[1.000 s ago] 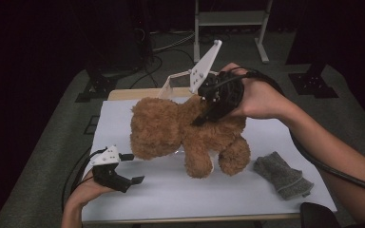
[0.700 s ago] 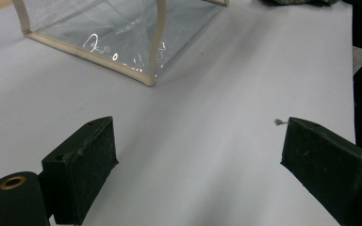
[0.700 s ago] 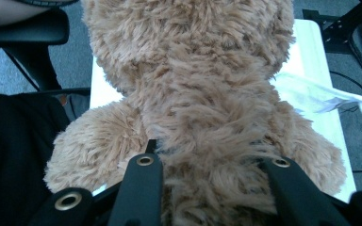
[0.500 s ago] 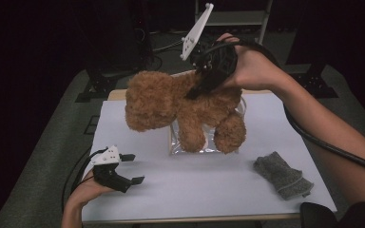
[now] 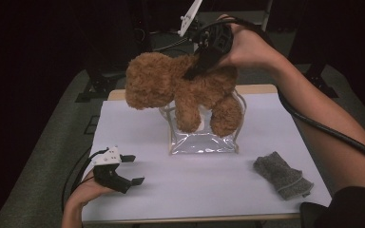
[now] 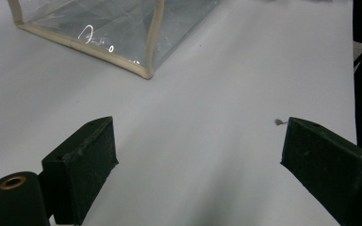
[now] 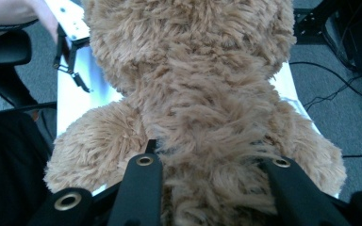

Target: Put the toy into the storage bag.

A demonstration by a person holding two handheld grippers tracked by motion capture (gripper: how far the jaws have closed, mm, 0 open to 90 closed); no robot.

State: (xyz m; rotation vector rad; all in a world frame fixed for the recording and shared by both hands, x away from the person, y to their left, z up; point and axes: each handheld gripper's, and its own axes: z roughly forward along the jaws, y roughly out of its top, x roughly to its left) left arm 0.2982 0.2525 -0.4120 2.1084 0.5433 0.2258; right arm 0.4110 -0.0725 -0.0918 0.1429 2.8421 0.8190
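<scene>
White sheeting covers the table (image 5: 209, 190); a clear pouch (image 5: 203, 141) stands at its middle as landmark. High view: right gripper (image 5: 208, 58) clamps the teddy bear (image 5: 185, 92) in the air directly above the pouch, legs dangling at its mouth; left gripper (image 5: 123, 168) rests well left of the pouch, with a grey cloth (image 5: 282, 175) to the pouch's right. Left gripper view: jaws wide apart, nothing between. Right gripper view: jaws pinch the bear's torso. Recommendation: centre the legs, lower feet-first, steady the pouch rim.
</scene>
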